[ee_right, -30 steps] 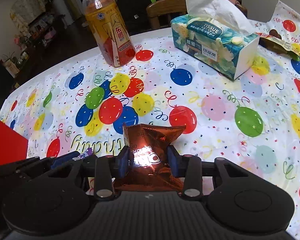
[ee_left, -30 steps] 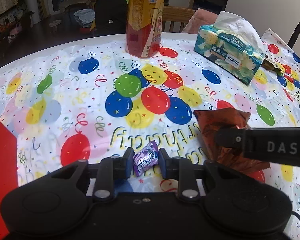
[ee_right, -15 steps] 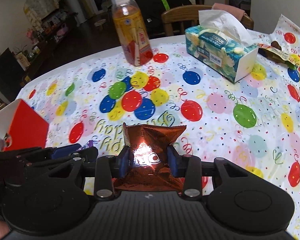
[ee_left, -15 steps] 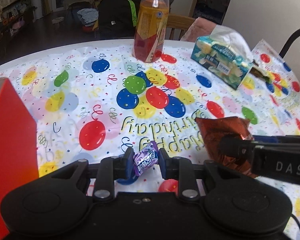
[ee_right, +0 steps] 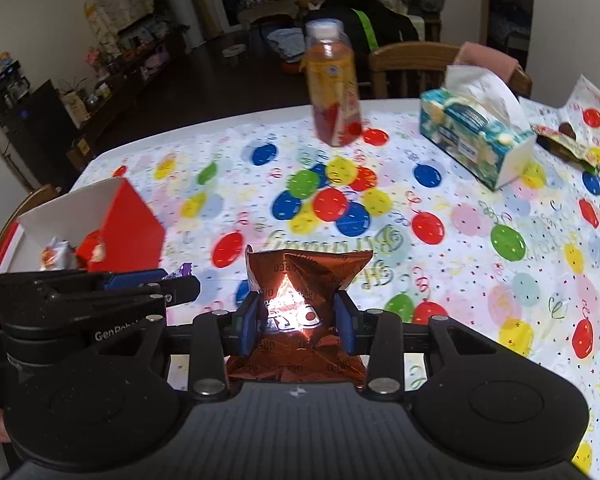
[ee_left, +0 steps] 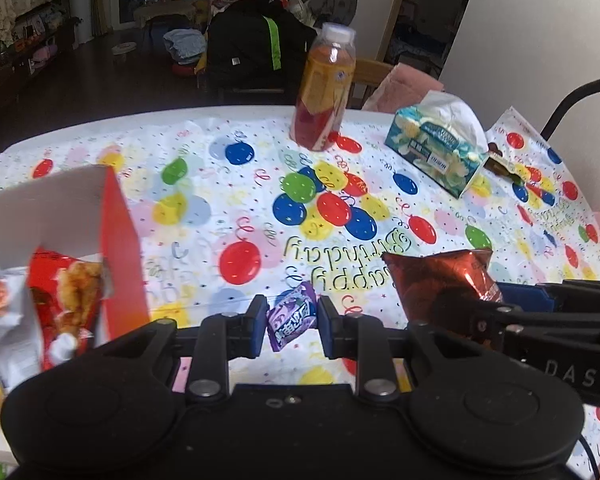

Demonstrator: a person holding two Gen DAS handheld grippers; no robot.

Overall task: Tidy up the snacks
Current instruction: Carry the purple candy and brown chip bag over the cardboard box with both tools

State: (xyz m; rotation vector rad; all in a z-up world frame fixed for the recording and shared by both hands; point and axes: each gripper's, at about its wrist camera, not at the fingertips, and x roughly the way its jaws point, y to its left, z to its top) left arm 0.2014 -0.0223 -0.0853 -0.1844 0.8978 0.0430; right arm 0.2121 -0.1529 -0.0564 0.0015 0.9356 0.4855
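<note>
At about 9 o'clock in the left wrist view stands the open red snack box (ee_left: 118, 236), now much nearer than a second ago, with a red fried-snack packet (ee_left: 66, 292) and a pale wrapper already inside. Both tools have been carried leftward across the balloon-print worktop (ee_left: 228, 184) toward it. The left tool (ee_left: 293, 318) stays clamped on a small purple candy wrapper (ee_left: 292, 316), held clear of the cloth just right of the box wall. At 3 o'clock, the right tool (ee_right: 296, 318) keeps its jaws pinched on a copper-brown Oreo packet (ee_right: 306, 280) (foil glaring under the light), also lifted. Further right and far back sit the orange drink bottle (ee_right: 334, 88) and the tissue box (ee_right: 476, 140), untouched. My judgement: pickup is done and both snacks are in transit, so dropping them into the box comes next, candy first.
</note>
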